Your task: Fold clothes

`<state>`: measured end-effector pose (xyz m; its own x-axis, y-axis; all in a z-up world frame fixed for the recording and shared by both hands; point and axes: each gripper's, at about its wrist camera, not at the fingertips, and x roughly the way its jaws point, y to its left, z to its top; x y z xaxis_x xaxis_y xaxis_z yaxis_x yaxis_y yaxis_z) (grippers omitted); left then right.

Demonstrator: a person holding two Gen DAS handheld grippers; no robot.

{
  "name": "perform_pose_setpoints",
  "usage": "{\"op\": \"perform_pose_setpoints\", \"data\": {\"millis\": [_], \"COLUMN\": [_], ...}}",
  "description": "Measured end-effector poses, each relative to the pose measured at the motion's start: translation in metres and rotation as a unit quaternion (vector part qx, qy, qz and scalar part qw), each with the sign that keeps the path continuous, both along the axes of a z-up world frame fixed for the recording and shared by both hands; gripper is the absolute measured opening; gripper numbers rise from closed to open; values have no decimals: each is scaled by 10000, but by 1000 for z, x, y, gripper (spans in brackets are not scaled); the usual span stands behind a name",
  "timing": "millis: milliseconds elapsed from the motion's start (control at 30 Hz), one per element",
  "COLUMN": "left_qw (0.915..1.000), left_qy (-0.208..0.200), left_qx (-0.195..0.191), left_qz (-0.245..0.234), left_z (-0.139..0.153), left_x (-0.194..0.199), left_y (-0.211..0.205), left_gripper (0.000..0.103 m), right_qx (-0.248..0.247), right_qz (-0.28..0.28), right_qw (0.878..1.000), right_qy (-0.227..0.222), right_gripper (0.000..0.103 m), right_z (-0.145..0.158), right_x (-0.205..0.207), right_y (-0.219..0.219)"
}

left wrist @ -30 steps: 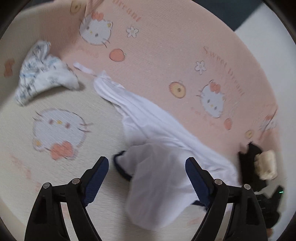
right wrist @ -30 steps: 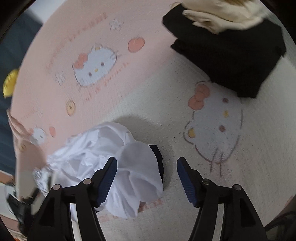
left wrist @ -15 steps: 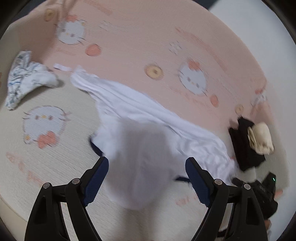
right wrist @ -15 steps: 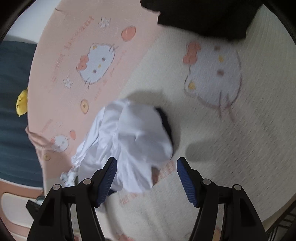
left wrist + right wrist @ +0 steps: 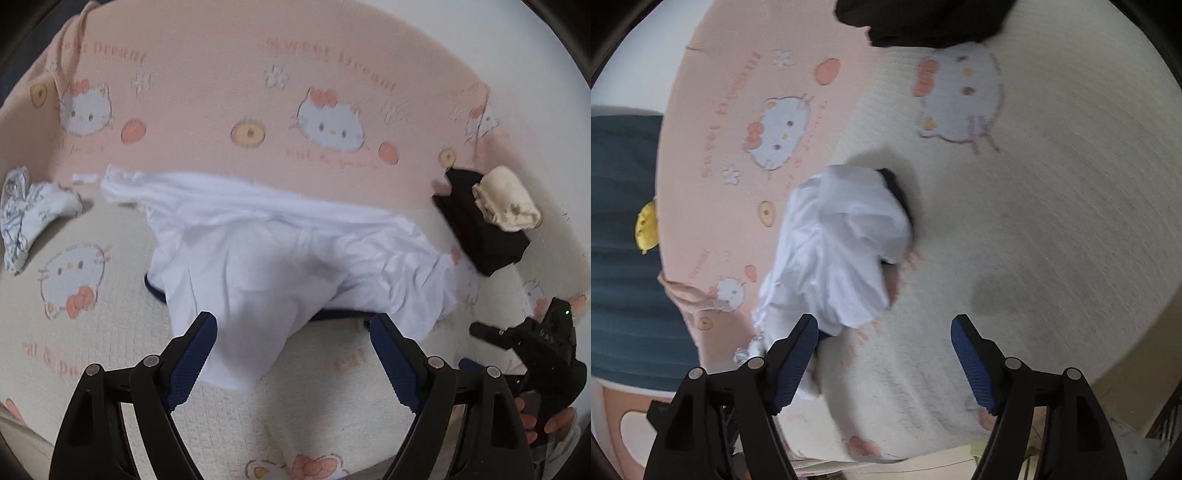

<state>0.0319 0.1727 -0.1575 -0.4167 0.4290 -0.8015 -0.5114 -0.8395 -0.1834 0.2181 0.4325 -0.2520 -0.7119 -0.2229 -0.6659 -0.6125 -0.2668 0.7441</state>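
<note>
White garment [image 5: 288, 258] now lies crumpled mid-bed on cartoon-cat blanket [image 5: 221, 110], spread wider than a second ago. My left gripper [image 5: 293, 354] gapes empty above its near edge. Right gripper [image 5: 884, 354] jaws just widened, nothing between. Not yet flattened; folding unstarted.

Shirt [image 5: 280, 258] mid-blanket [image 5: 92, 332], folded stack [image 5: 480, 229] right (patterned garment [image 5: 29, 210] left)

The blanket [image 5: 221, 85] is peach-pink in the upper frame and cream lower down, printed with white cats wearing coral bows. At centre the garment [image 5: 258, 266] is white, trimmed navy. At right, a black bundle [image 5: 484, 236] carries a cream one [image 5: 506, 199]; far left, a white cloth [image 5: 26, 214] has blue print.
</note>
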Motion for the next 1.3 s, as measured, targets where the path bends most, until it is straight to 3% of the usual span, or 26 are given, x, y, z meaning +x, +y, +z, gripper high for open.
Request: {"op": "perform_pose_setpoints", "data": {"millis": [300,433,700,800,867,900,933,1067,1100,1167,1200,1300], "left_qw": [9989,9978,9962,9957,9965,9968,9969,9954,9953,9946,9938,9908], "left_qy": [-130,-130,-350,-230,-144,-160,-198,-184,-168,-142,-136,-270], "left_qx": [-419,-647,-791,-897,-805,-743,-672,-627,-594,-416,-284,-26], "left_qz": [150,71,35,86,180,257,350,694,752,942,1067,1325], "left_z": [-35,-51,-77,-81,-80,-80,-80,-78,-77,-75,-73,-67], "left_x": [-15,-16,-15,-11,-9,-11,-12,-17,-18,-20,-20,-26], "left_y": [1,8,19,19,16,13,9,-5,-9,-20,-26,-41], "left_gripper": [85,85,85,85,85,84,81,39,34,14,13,9], "right_qx": [34,463,725,1021,1259,1361,1488,2022,2147,2433,2564,2986], "right_qz": [158,307,443,668,809,847,881,1005,1036,1067,1012,773], "right_qw": [9999,9983,9959,9921,9886,9870,9849,9735,9701,9614,9580,9478], "right_qy": [53,179,317,290,189,124,32,-374,-464,-721,-789,-813], "right_gripper": [74,74,73,73,70,64,57,39,31,12,5,3], "right_z": [-14,-10,-9,-7,-4,-2,-2,1,0,1,3,16], "right_x": [-36,-52,-64,-69,-71,-71,-72,-78,-79,-82,-82,-77], "right_y": [-12,-13,-8,-15,-20,-22,-24,-32,-33,-36,-37,-41]}}
